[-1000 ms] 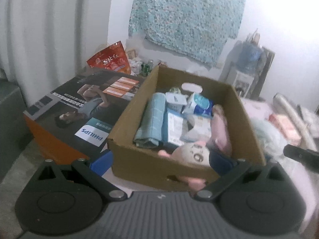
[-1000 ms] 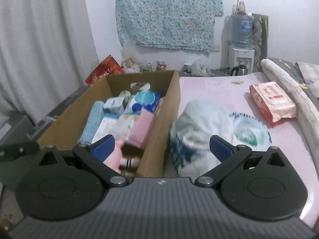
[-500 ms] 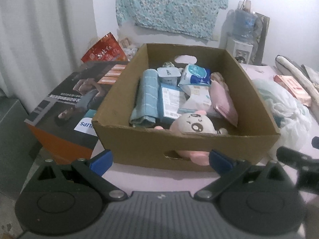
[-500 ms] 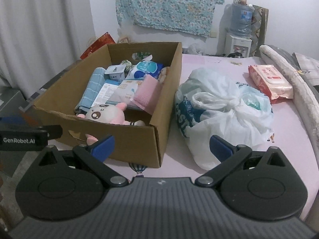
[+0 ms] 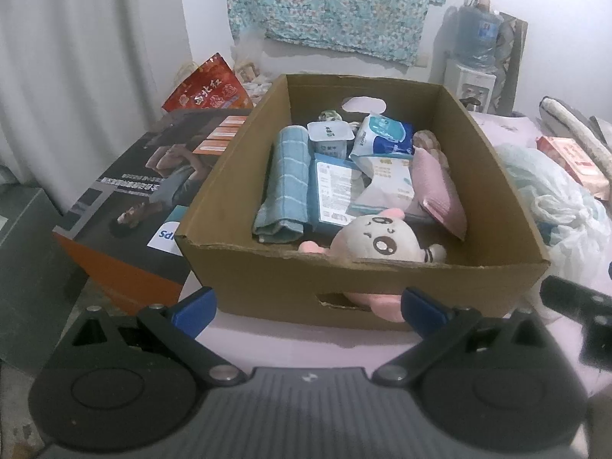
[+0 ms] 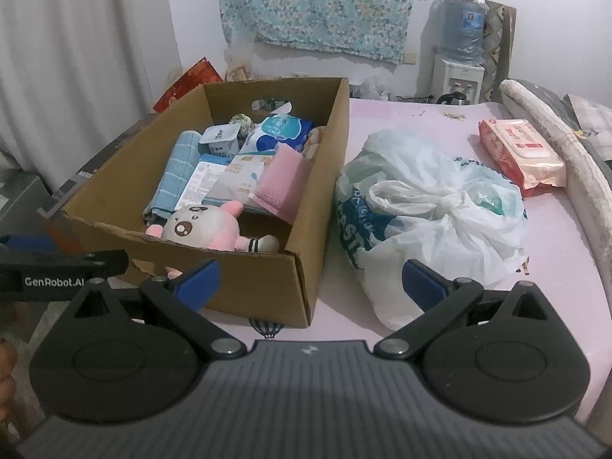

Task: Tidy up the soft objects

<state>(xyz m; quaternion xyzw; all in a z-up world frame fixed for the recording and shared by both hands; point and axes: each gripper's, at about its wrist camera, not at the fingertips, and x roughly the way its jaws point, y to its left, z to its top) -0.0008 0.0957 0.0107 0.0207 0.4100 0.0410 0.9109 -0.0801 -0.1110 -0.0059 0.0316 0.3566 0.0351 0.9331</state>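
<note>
Both grippers are empty, jaws spread wide, held back from the work and not touching anything.

What's left outside the cardboard box point(image 6: 244, 287): the knotted plastic bag point(image 6: 428, 214) at centre-right of the right wrist frame, on the pink sheet just beside the box's right wall, and the pack of wet wipes point(image 6: 520, 157) in the upper right, well apart from the box.

Key relation, as we judge it: the bag sits dead ahead of our right gripper point(image 6: 310, 279), slightly right of its midline, knot facing up toward the camera. Its long axis runs roughly from lower left to upper right of the frame. The right hand is clearly nearer; from the left gripper point(image 5: 308, 308) the bag only shows at the far right edge, behind the box corner.

The left gripper points square at the box's near wall, with the plush toy point(image 5: 378, 244) just behind it at frame centre. The box already holds the towel point(image 5: 285, 187) and several packets.

Likely next move: right reaches forward for the knot.
</note>
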